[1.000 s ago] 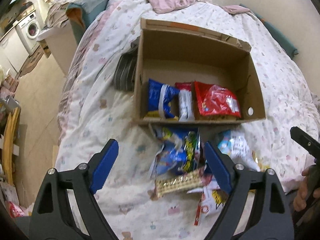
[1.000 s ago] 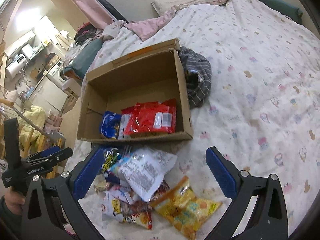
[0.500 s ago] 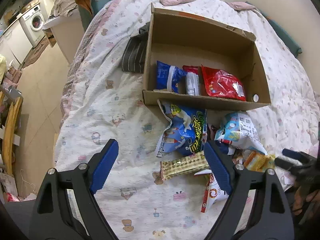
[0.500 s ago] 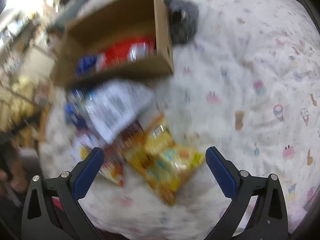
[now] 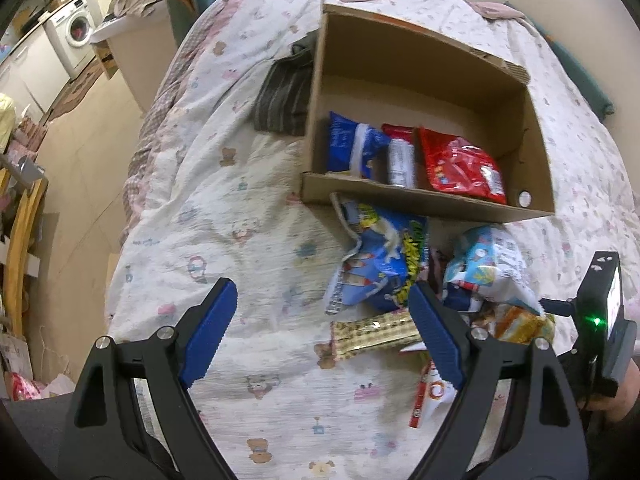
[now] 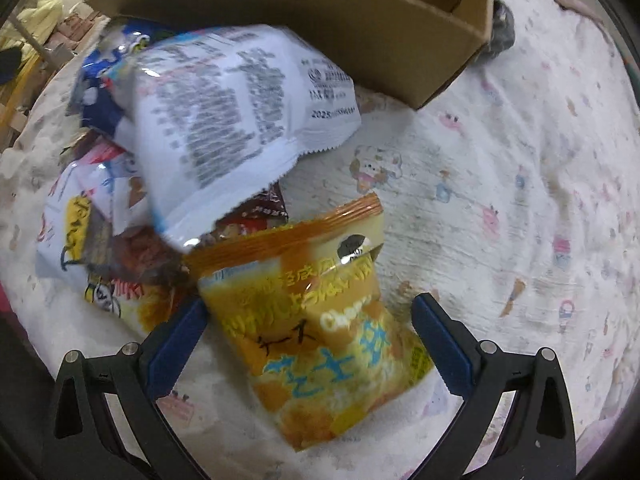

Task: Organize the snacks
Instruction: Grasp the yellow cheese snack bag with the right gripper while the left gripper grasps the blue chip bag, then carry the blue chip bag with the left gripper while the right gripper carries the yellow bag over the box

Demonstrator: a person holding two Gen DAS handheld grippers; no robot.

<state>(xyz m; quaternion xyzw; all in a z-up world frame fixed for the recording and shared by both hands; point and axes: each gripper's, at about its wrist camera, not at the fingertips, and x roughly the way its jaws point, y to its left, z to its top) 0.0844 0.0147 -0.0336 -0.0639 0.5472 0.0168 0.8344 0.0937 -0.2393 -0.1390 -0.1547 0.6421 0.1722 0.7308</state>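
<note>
A cardboard box [image 5: 536, 152] lies on the bed with a blue bag [image 5: 352, 140], a red-and-white packet [image 5: 400, 156] and a red bag [image 5: 460, 164] inside. Loose snacks lie in front of it: a blue bag [image 5: 380, 260], a white-and-blue bag [image 5: 488, 264], a gold bar [image 5: 376, 334]. My left gripper [image 5: 324, 338] is open and empty above the quilt. My right gripper [image 6: 308, 344] is open, its fingers either side of a yellow cheese snack bag [image 6: 320, 328]. A white bag [image 6: 232, 120] lies behind that. The box's front wall [image 6: 320, 12] rises beyond.
A striped grey cloth [image 5: 284, 100] lies left of the box. The bed's left edge drops to the floor, with a washing machine [image 5: 74, 34] far back. The right hand-held unit [image 5: 600, 320] shows at the right edge of the left wrist view.
My right gripper has dropped low and close over the snack pile, and now straddles the yellow bag. My left gripper has pulled back slightly; the box looks farther away.
</note>
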